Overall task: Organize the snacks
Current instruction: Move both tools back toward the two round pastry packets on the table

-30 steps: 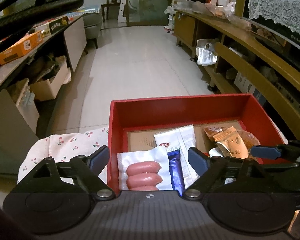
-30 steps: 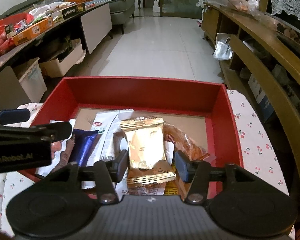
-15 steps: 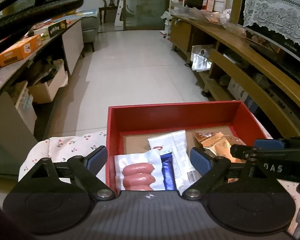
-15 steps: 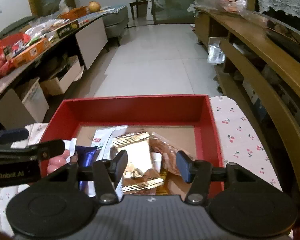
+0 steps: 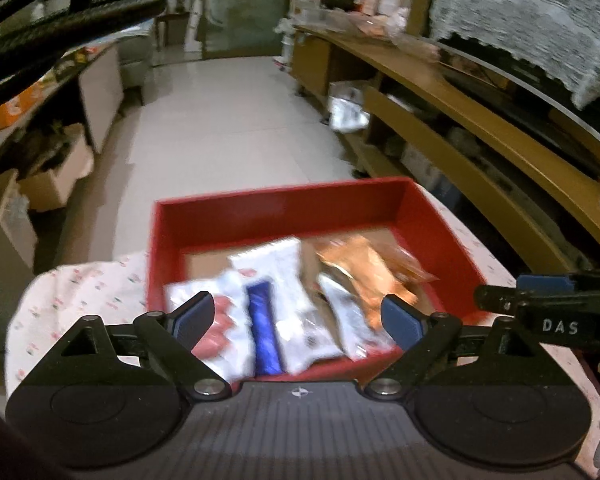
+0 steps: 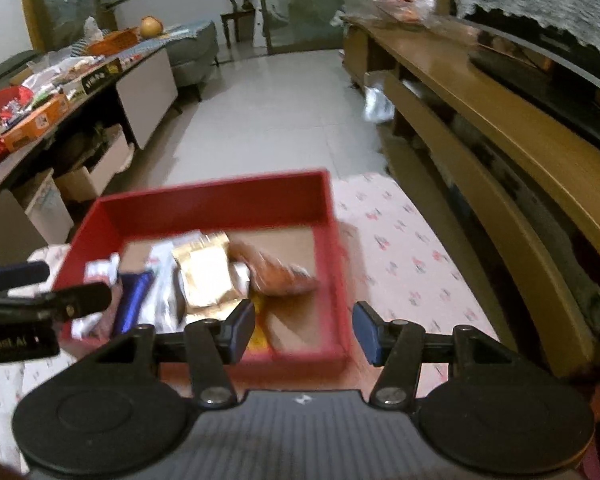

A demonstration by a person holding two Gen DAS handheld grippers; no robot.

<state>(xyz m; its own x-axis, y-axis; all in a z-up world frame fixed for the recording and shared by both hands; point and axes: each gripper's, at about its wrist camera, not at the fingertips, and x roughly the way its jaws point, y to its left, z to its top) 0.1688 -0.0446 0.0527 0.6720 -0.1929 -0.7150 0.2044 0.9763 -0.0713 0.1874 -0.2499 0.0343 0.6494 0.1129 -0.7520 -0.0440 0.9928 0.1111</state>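
While both tongs hang above the near rim of the red box (image 5: 284,210), note your stock: left gripper (image 5: 298,318) gaping wide after opening further, nothing between its pads; right gripper (image 6: 304,330) half open, empty. Snacks lie inside the box, long axes running away from you; the blue stick (image 5: 264,326) sits just ahead of your left tongs, the gold packet (image 6: 206,276) ahead-left of your right

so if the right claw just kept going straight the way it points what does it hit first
Most likely the near right corner of the red box, around its rim, not the snacks; the right claw stands open and empty. Blur makes depth uncertain.
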